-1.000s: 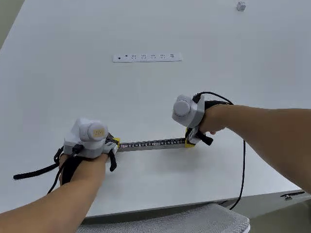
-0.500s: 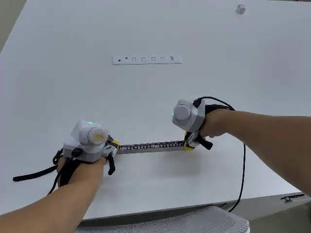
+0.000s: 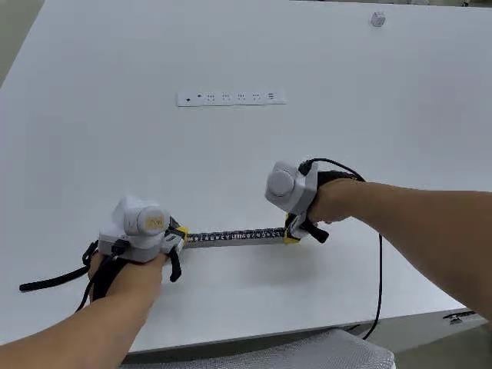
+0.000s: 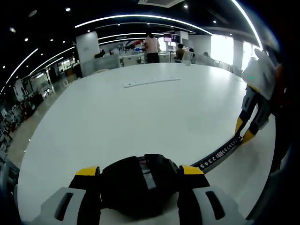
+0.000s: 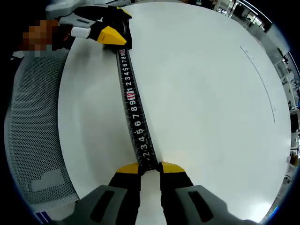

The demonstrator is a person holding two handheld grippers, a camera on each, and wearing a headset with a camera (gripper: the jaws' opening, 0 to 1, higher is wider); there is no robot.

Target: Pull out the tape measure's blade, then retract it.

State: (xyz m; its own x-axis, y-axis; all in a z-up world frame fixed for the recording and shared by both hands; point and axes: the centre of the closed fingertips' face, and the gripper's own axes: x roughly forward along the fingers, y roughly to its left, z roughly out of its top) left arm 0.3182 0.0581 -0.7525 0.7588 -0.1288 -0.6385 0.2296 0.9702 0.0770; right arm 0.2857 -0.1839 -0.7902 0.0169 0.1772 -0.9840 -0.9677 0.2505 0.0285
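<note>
The left hand-held gripper (image 4: 139, 171) clamps the tape case (image 4: 140, 185); from it the blade (image 3: 234, 234) runs straight to the right hand-held gripper (image 5: 150, 167), pinching its tip.

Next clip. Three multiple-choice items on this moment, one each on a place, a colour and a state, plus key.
1. Where does the power strip lie on the table? A) beyond the blade B) under the blade C) at the near edge
2. What colour are the jaw tips? A) red B) yellow C) blue
3. How is the blade? A) wound in B) drawn out between the left hand-held gripper and the right hand-held gripper C) hanging off the table
1 A: the head view shows it farther up the table. 2 B: both gripper views show yellow tips. 3 B: right pinches its end, left holds the tape measure case.
</note>
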